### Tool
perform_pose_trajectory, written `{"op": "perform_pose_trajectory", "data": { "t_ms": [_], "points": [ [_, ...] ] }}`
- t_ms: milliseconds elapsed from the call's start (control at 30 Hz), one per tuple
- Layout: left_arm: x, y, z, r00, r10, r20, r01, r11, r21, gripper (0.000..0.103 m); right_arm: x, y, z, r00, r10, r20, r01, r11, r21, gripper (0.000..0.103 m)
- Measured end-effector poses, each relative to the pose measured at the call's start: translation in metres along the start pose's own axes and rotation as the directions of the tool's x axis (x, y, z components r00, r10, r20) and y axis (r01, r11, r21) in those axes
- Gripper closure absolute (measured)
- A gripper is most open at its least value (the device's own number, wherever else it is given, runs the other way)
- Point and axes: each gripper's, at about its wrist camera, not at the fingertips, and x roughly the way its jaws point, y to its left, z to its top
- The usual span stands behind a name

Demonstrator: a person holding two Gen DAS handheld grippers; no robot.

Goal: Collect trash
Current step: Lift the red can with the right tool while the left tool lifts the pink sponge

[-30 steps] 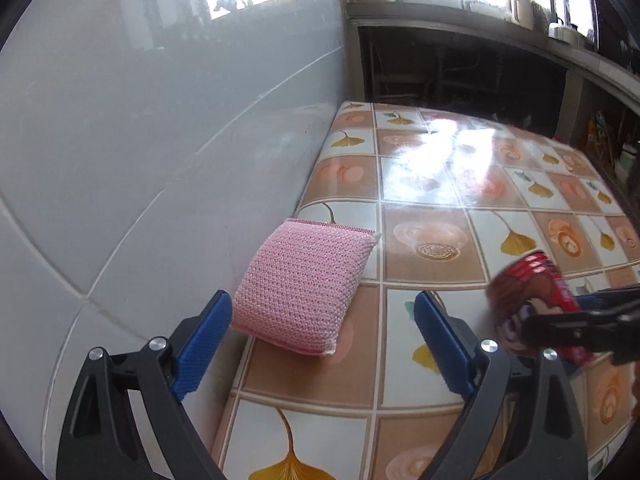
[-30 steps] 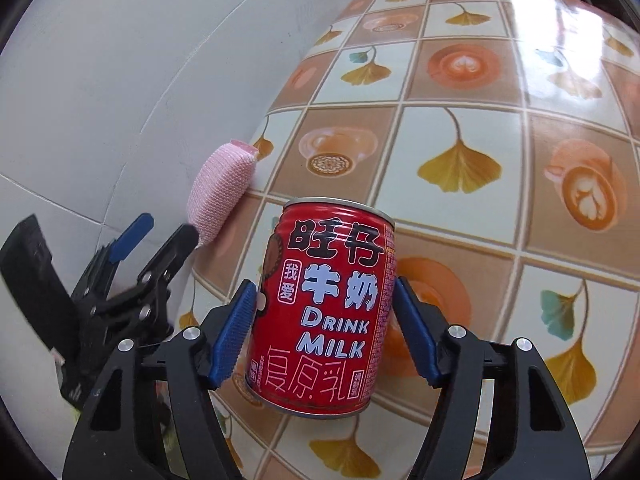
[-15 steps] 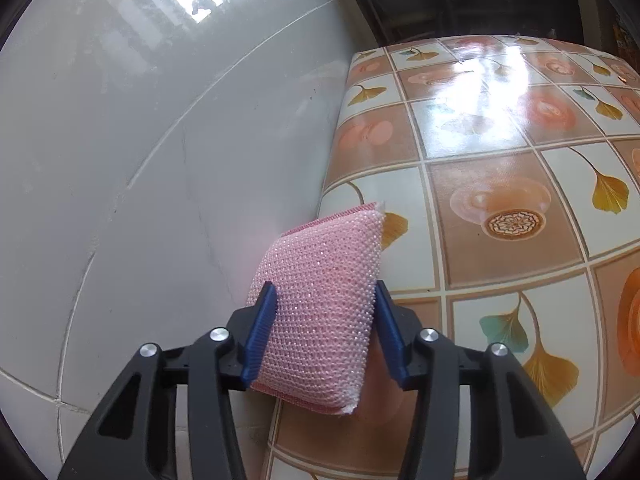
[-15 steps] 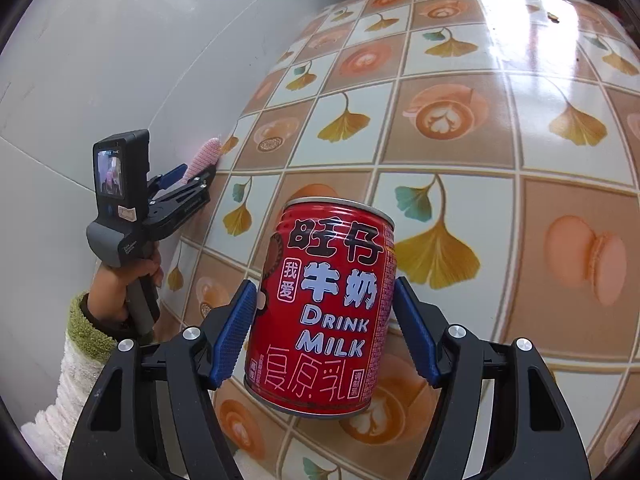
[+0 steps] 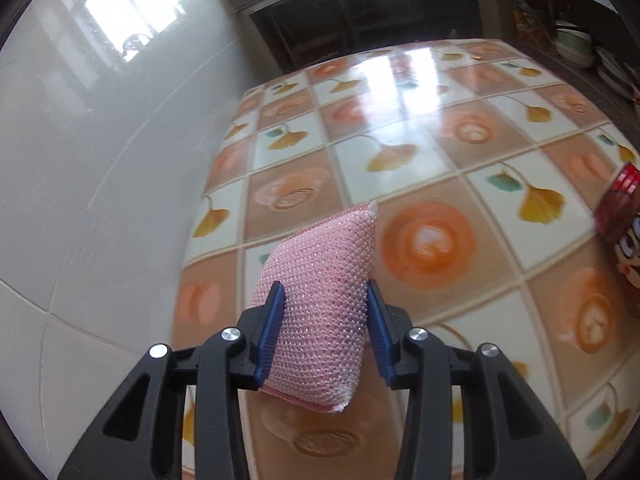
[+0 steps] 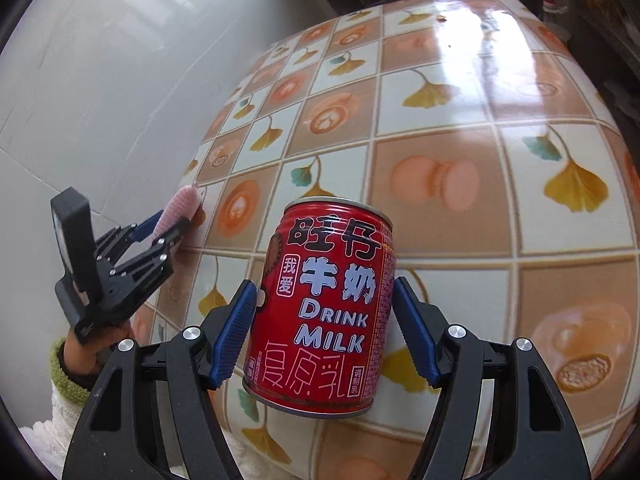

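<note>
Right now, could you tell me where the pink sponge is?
The pink sponge is clamped in the left gripper, held above the tablecloth near the white wall; the right wrist view shows it left of the red can.

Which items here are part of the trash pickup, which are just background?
Job:
pink sponge, in left gripper
red milk can, in right gripper

Background:
tiled tabletop
white wall
dishes on shelf
</note>
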Motion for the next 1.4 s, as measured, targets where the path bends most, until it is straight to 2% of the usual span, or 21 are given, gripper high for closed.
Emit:
{"op": "perform_pose_trajectory", "data": {
  "t_ms": [200, 367, 433, 533, 633, 700, 933, 1033, 1133, 1233, 1333, 1400],
  "points": [
    [-0.035, -0.05, -0.01, 0.991, -0.134, 0.025, 0.133, 0.991, 0.01, 0.061, -0.025, -0.03, -0.019, 0.999, -0.017, 0.051, 0.013, 0.997, 0.076, 0.038],
    [-0.05, -0.069, -0.023, 0.987, -0.156, 0.03, 0.156, 0.988, 0.003, 0.058, -0.032, -0.039, -0.024, 0.997, -0.008, 0.071, 0.0, 0.994, 0.109, 0.038],
    [-0.049, -0.066, -0.021, 0.986, -0.167, 0.029, 0.167, 0.986, -0.002, 0.055, -0.031, -0.038, -0.024, 0.997, -0.013, 0.072, 0.005, 0.994, 0.106, 0.038],
    [-0.044, -0.056, -0.018, 0.971, -0.239, 0.02, 0.24, 0.969, -0.054, 0.047, -0.032, -0.038, -0.024, 0.997, -0.014, 0.073, 0.006, 0.995, 0.104, 0.038],
    [-0.051, -0.045, -0.02, 0.958, -0.282, 0.045, 0.285, 0.954, -0.093, 0.029, -0.032, -0.039, -0.025, 0.997, -0.012, 0.075, 0.004, 0.994, 0.105, 0.038],
    [-0.057, -0.038, -0.021, 0.953, -0.293, 0.073, 0.3, 0.948, -0.111, 0.022, -0.031, -0.039, -0.026, 0.997, -0.012, 0.075, 0.004, 0.995, 0.104, 0.038],
    [-0.064, -0.002, -0.02, 0.928, -0.347, 0.136, 0.37, 0.904, -0.216, 0.017, -0.032, -0.039, -0.026, 0.997, -0.012, 0.074, 0.004, 0.994, 0.106, 0.038],
    [-0.059, 0.015, -0.02, 0.922, -0.359, 0.145, 0.387, 0.878, -0.281, 0.016, -0.036, -0.041, -0.027, 0.997, -0.009, 0.073, 0.002, 0.994, 0.106, 0.038],
    [-0.051, 0.031, -0.022, 0.912, -0.383, 0.15, 0.411, 0.84, -0.355, 0.016, -0.036, -0.042, -0.028, 0.997, -0.006, 0.072, -0.003, 0.994, 0.112, 0.038],
    [-0.039, 0.043, -0.025, 0.896, -0.418, 0.148, 0.439, 0.791, -0.426, 0.016, -0.036, -0.044, -0.029, 0.997, 0.002, 0.074, -0.011, 0.993, 0.118, 0.038],
    [-0.024, 0.054, -0.029, 0.877, -0.459, 0.141, 0.463, 0.73, -0.503, 0.016, -0.036, -0.045, -0.029, 0.997, 0.006, 0.075, -0.015, 0.993, 0.117, 0.038],
    [-0.013, 0.059, -0.033, 0.878, -0.463, 0.123, 0.447, 0.7, -0.557, 0.016, -0.037, -0.046, -0.03, 0.997, 0.01, 0.075, -0.018, 0.993, 0.118, 0.038]
  ]
}}
